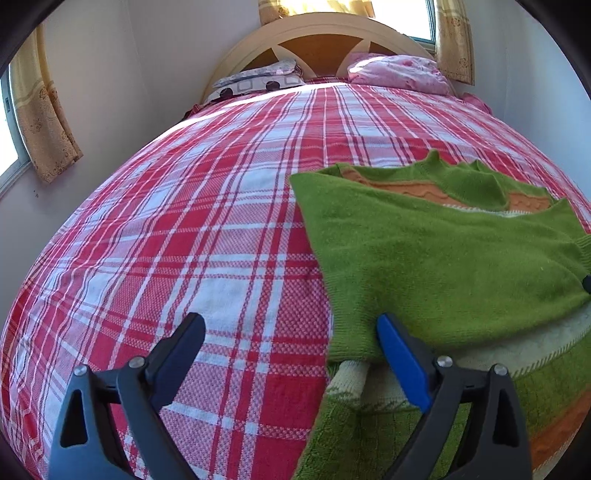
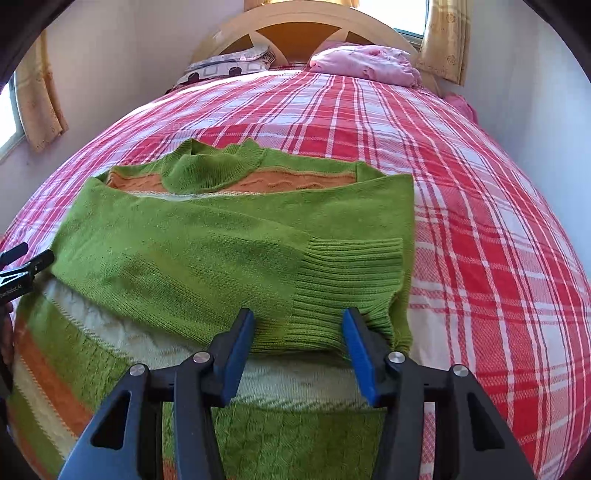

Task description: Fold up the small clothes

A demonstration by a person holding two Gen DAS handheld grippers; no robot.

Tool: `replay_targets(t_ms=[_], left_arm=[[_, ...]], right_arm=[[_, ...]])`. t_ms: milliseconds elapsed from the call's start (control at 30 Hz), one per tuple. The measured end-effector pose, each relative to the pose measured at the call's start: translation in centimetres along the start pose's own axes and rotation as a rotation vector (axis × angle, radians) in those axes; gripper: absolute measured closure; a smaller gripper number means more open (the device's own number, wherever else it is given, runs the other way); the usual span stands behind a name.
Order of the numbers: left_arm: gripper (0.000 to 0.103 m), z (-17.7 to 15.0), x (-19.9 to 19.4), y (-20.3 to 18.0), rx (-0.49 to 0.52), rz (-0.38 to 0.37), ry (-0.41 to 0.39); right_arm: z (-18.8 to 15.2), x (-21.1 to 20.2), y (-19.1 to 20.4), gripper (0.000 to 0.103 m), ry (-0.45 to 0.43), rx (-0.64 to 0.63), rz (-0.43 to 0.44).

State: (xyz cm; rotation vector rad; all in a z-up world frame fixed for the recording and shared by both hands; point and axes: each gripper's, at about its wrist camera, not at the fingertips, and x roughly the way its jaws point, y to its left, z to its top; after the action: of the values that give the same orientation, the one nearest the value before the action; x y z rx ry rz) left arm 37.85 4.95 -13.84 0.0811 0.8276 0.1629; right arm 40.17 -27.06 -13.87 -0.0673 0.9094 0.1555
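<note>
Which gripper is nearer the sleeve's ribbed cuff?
Right. The right gripper sits open just in front of the ribbed cuff; the left gripper is open at the sweater's opposite edge.

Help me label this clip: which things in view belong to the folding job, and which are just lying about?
Belongs to the job:
green sweater
left gripper, open
right gripper, open

Just there:
plaid bedspread
pink pillow
patterned pillow
headboard
curtains
</note>
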Motion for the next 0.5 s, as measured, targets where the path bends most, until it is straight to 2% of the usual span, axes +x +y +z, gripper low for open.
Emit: replay_targets(t_ms=[500], left_arm=[[0.002, -0.7, -0.7, 0.1, -0.015, -0.028, -0.003]], right_arm=[[0.0, 0.8, 0.3, 0.052, 0.000, -0.020, -0.023]])
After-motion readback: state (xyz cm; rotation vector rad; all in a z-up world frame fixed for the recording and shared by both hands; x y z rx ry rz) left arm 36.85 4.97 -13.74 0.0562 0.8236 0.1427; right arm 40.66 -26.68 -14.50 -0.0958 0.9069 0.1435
